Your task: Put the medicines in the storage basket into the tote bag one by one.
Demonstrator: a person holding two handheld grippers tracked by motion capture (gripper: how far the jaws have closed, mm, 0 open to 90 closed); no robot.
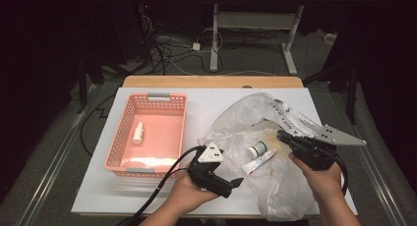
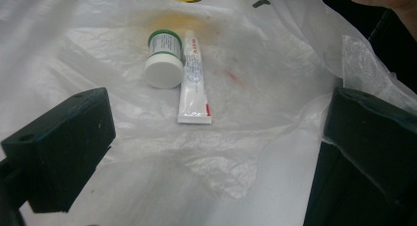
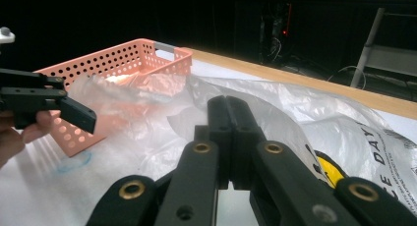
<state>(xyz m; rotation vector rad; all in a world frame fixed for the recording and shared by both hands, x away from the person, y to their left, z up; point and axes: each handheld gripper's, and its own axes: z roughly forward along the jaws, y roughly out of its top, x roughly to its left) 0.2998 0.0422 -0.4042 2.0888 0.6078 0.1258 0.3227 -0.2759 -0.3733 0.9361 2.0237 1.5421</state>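
We clamp the right gripper (image 1: 285,137) shut on the plastic bag (image 1: 290,186) to hold its mouth up, so the open left gripper (image 1: 235,183) can reach the tube (image 2: 194,83) and jar (image 2: 164,64) lying inside.

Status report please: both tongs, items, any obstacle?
Left tongs open, facing jar and tube. Right tongs shut on bag. Plastic film covers both items.

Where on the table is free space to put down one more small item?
Inside the pink basket, the floor is bare except for a small white bottle. The white table is also bare in front of the basket, left of the left gripper. The right half is crowded: the plastic bag covers it, with a jar and tube.
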